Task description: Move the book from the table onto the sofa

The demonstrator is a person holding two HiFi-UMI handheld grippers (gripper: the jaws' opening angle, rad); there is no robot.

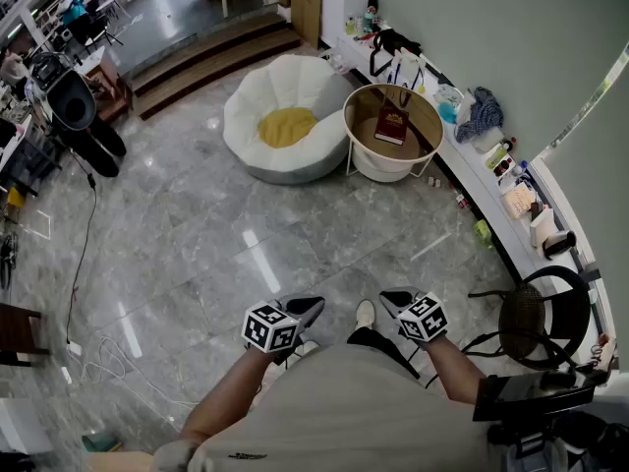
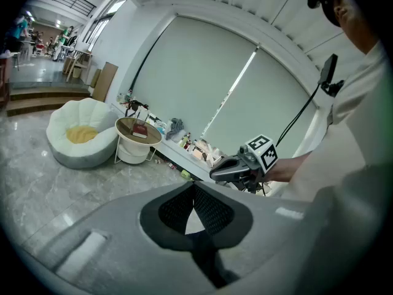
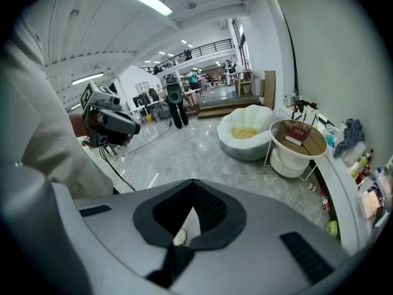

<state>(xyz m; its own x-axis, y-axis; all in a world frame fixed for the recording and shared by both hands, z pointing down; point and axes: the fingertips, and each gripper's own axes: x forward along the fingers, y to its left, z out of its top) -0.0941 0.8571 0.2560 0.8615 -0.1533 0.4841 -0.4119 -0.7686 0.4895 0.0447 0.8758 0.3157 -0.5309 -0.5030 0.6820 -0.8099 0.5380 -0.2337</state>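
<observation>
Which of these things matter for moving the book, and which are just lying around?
Part of the job: book, round table, white sofa, left gripper, right gripper (both shut).
Lying about: blue cloth, black chair, floor cable, ledge clutter.

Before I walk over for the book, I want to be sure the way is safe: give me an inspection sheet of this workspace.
Surface: round table with wooden top, beside the sofa.
Job's things: book lies on the table; white sofa holds a yellow cushion.
Clutter: bottles, a cloth and small items along the wall ledge.
Grippers: left gripper and right gripper both shut, empty.
Cables: one cable trails across the floor at left.
Surroundings: grey stone floor, steps beyond, black chair at right.
</observation>
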